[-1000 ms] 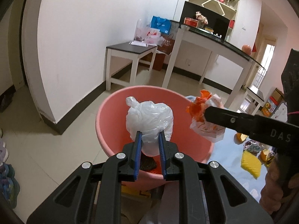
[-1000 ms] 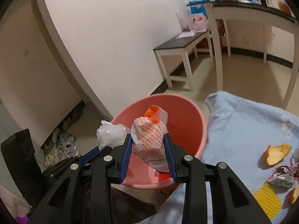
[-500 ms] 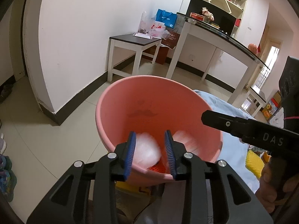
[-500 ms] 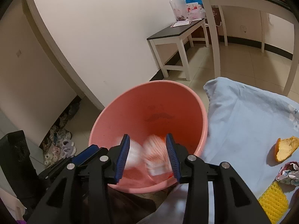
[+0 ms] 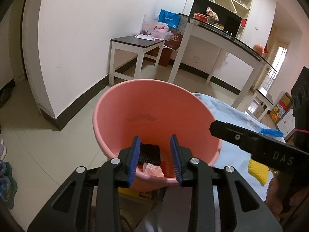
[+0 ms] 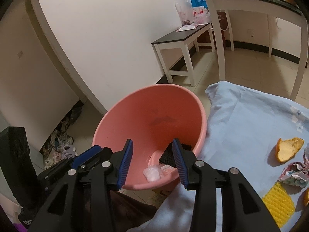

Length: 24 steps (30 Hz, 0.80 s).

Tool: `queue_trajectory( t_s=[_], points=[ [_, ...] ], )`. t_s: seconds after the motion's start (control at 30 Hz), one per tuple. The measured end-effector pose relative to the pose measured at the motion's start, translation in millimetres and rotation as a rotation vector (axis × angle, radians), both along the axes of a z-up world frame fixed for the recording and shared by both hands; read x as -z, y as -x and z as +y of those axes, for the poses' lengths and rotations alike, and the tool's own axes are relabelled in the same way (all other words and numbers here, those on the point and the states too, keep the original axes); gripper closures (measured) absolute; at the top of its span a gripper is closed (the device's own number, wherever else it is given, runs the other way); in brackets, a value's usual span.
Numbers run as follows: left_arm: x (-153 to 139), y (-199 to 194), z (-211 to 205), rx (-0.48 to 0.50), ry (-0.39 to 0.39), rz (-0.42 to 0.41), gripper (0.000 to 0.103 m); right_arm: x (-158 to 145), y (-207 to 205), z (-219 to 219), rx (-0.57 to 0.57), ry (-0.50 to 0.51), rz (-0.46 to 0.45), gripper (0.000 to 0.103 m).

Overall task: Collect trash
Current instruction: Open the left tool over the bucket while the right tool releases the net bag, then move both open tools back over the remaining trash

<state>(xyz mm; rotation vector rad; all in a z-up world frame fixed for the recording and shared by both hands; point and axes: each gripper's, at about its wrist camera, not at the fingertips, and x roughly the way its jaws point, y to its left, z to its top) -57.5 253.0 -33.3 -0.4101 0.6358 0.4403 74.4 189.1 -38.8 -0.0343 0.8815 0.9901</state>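
The pink bucket (image 5: 154, 116) stands on the floor against the desk's blue cloth (image 6: 251, 119), and both claws hang over its near rim. The left claw (image 5: 155, 160) is spread wide with nothing in it; the right claw (image 6: 152, 162) is parted and empty too. So the drop-off looks finished. Next move, I judge: swing back to the cloth for more.

Only the right view shows what is left there — an orange peel (image 6: 288, 148), a crumpled wrapper (image 6: 295, 174), a yellow foam net (image 6: 278, 201) — and a white bag (image 6: 153, 173) lying in the bucket. The left view shows the black mesh pad (image 5: 149, 153) more squarely.
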Motion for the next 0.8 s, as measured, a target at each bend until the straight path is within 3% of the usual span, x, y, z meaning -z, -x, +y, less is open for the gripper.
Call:
queue_trajectory(
  t_s=[0.4, 0.8],
  points=[
    [-10.7, -3.6, -29.8, 0.062, -0.002, -0.018, 0.070, -7.0, 11.2, -44.8, 0.047, -0.012, -0.018, 0.061],
    [-20.2, -19.0, -79.5, 0.185, -0.043, -0.022, 0.070, -14.1, 22.2, -118.4, 0.158, 0.020, -0.069, 0.061]
  ],
)
